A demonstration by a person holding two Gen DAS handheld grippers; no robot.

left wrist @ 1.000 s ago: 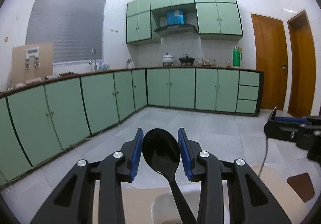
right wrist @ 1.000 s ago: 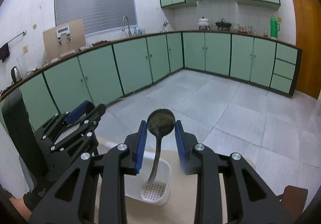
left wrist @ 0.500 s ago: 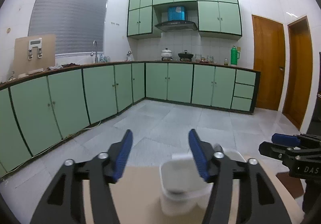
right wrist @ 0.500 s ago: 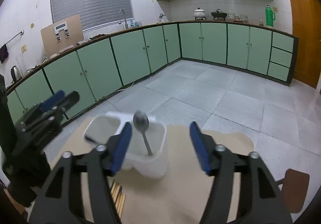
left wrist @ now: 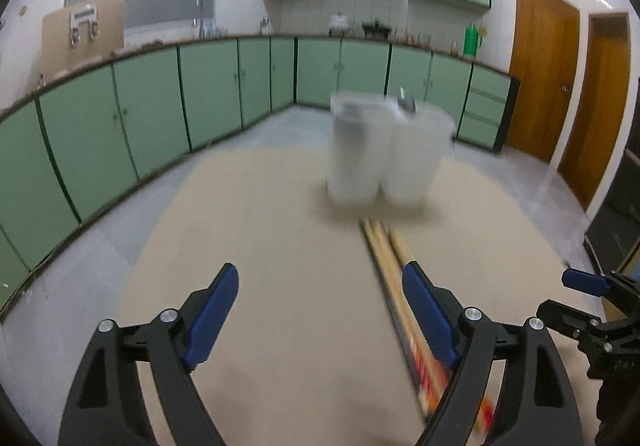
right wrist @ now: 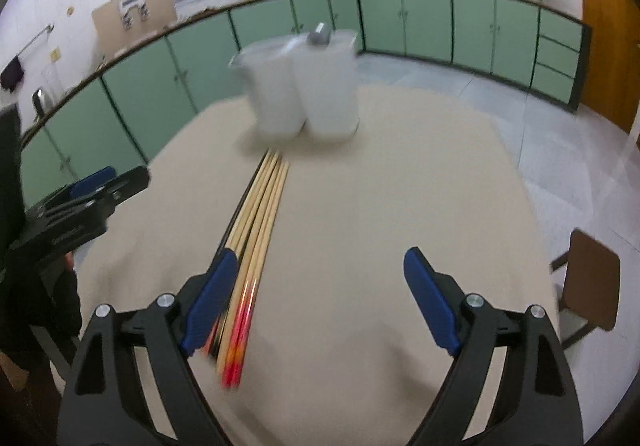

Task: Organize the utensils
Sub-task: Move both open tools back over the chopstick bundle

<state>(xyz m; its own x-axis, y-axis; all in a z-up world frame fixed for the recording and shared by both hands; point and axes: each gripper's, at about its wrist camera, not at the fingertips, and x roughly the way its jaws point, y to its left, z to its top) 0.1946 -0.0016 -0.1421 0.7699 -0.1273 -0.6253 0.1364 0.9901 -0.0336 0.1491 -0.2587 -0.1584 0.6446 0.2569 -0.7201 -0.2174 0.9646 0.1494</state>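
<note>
step: reaching for chopsticks (right wrist: 256, 230) | both grippers, left (left wrist: 320, 310) and right (right wrist: 320, 294): jaws opening, empty | chopsticks on table (right wrist: 400, 206), 6 o'clock of holder (right wrist: 304, 86) | next: straddle, pinch one pair

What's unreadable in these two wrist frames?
- Chopsticks: exact count, motion blur in both views; the near ends pass behind a finger of the left hand-held gripper in its view.
- White holder: contents hidden by its walls; only a spoon tip shows.
- Countertop items: too small.
</note>
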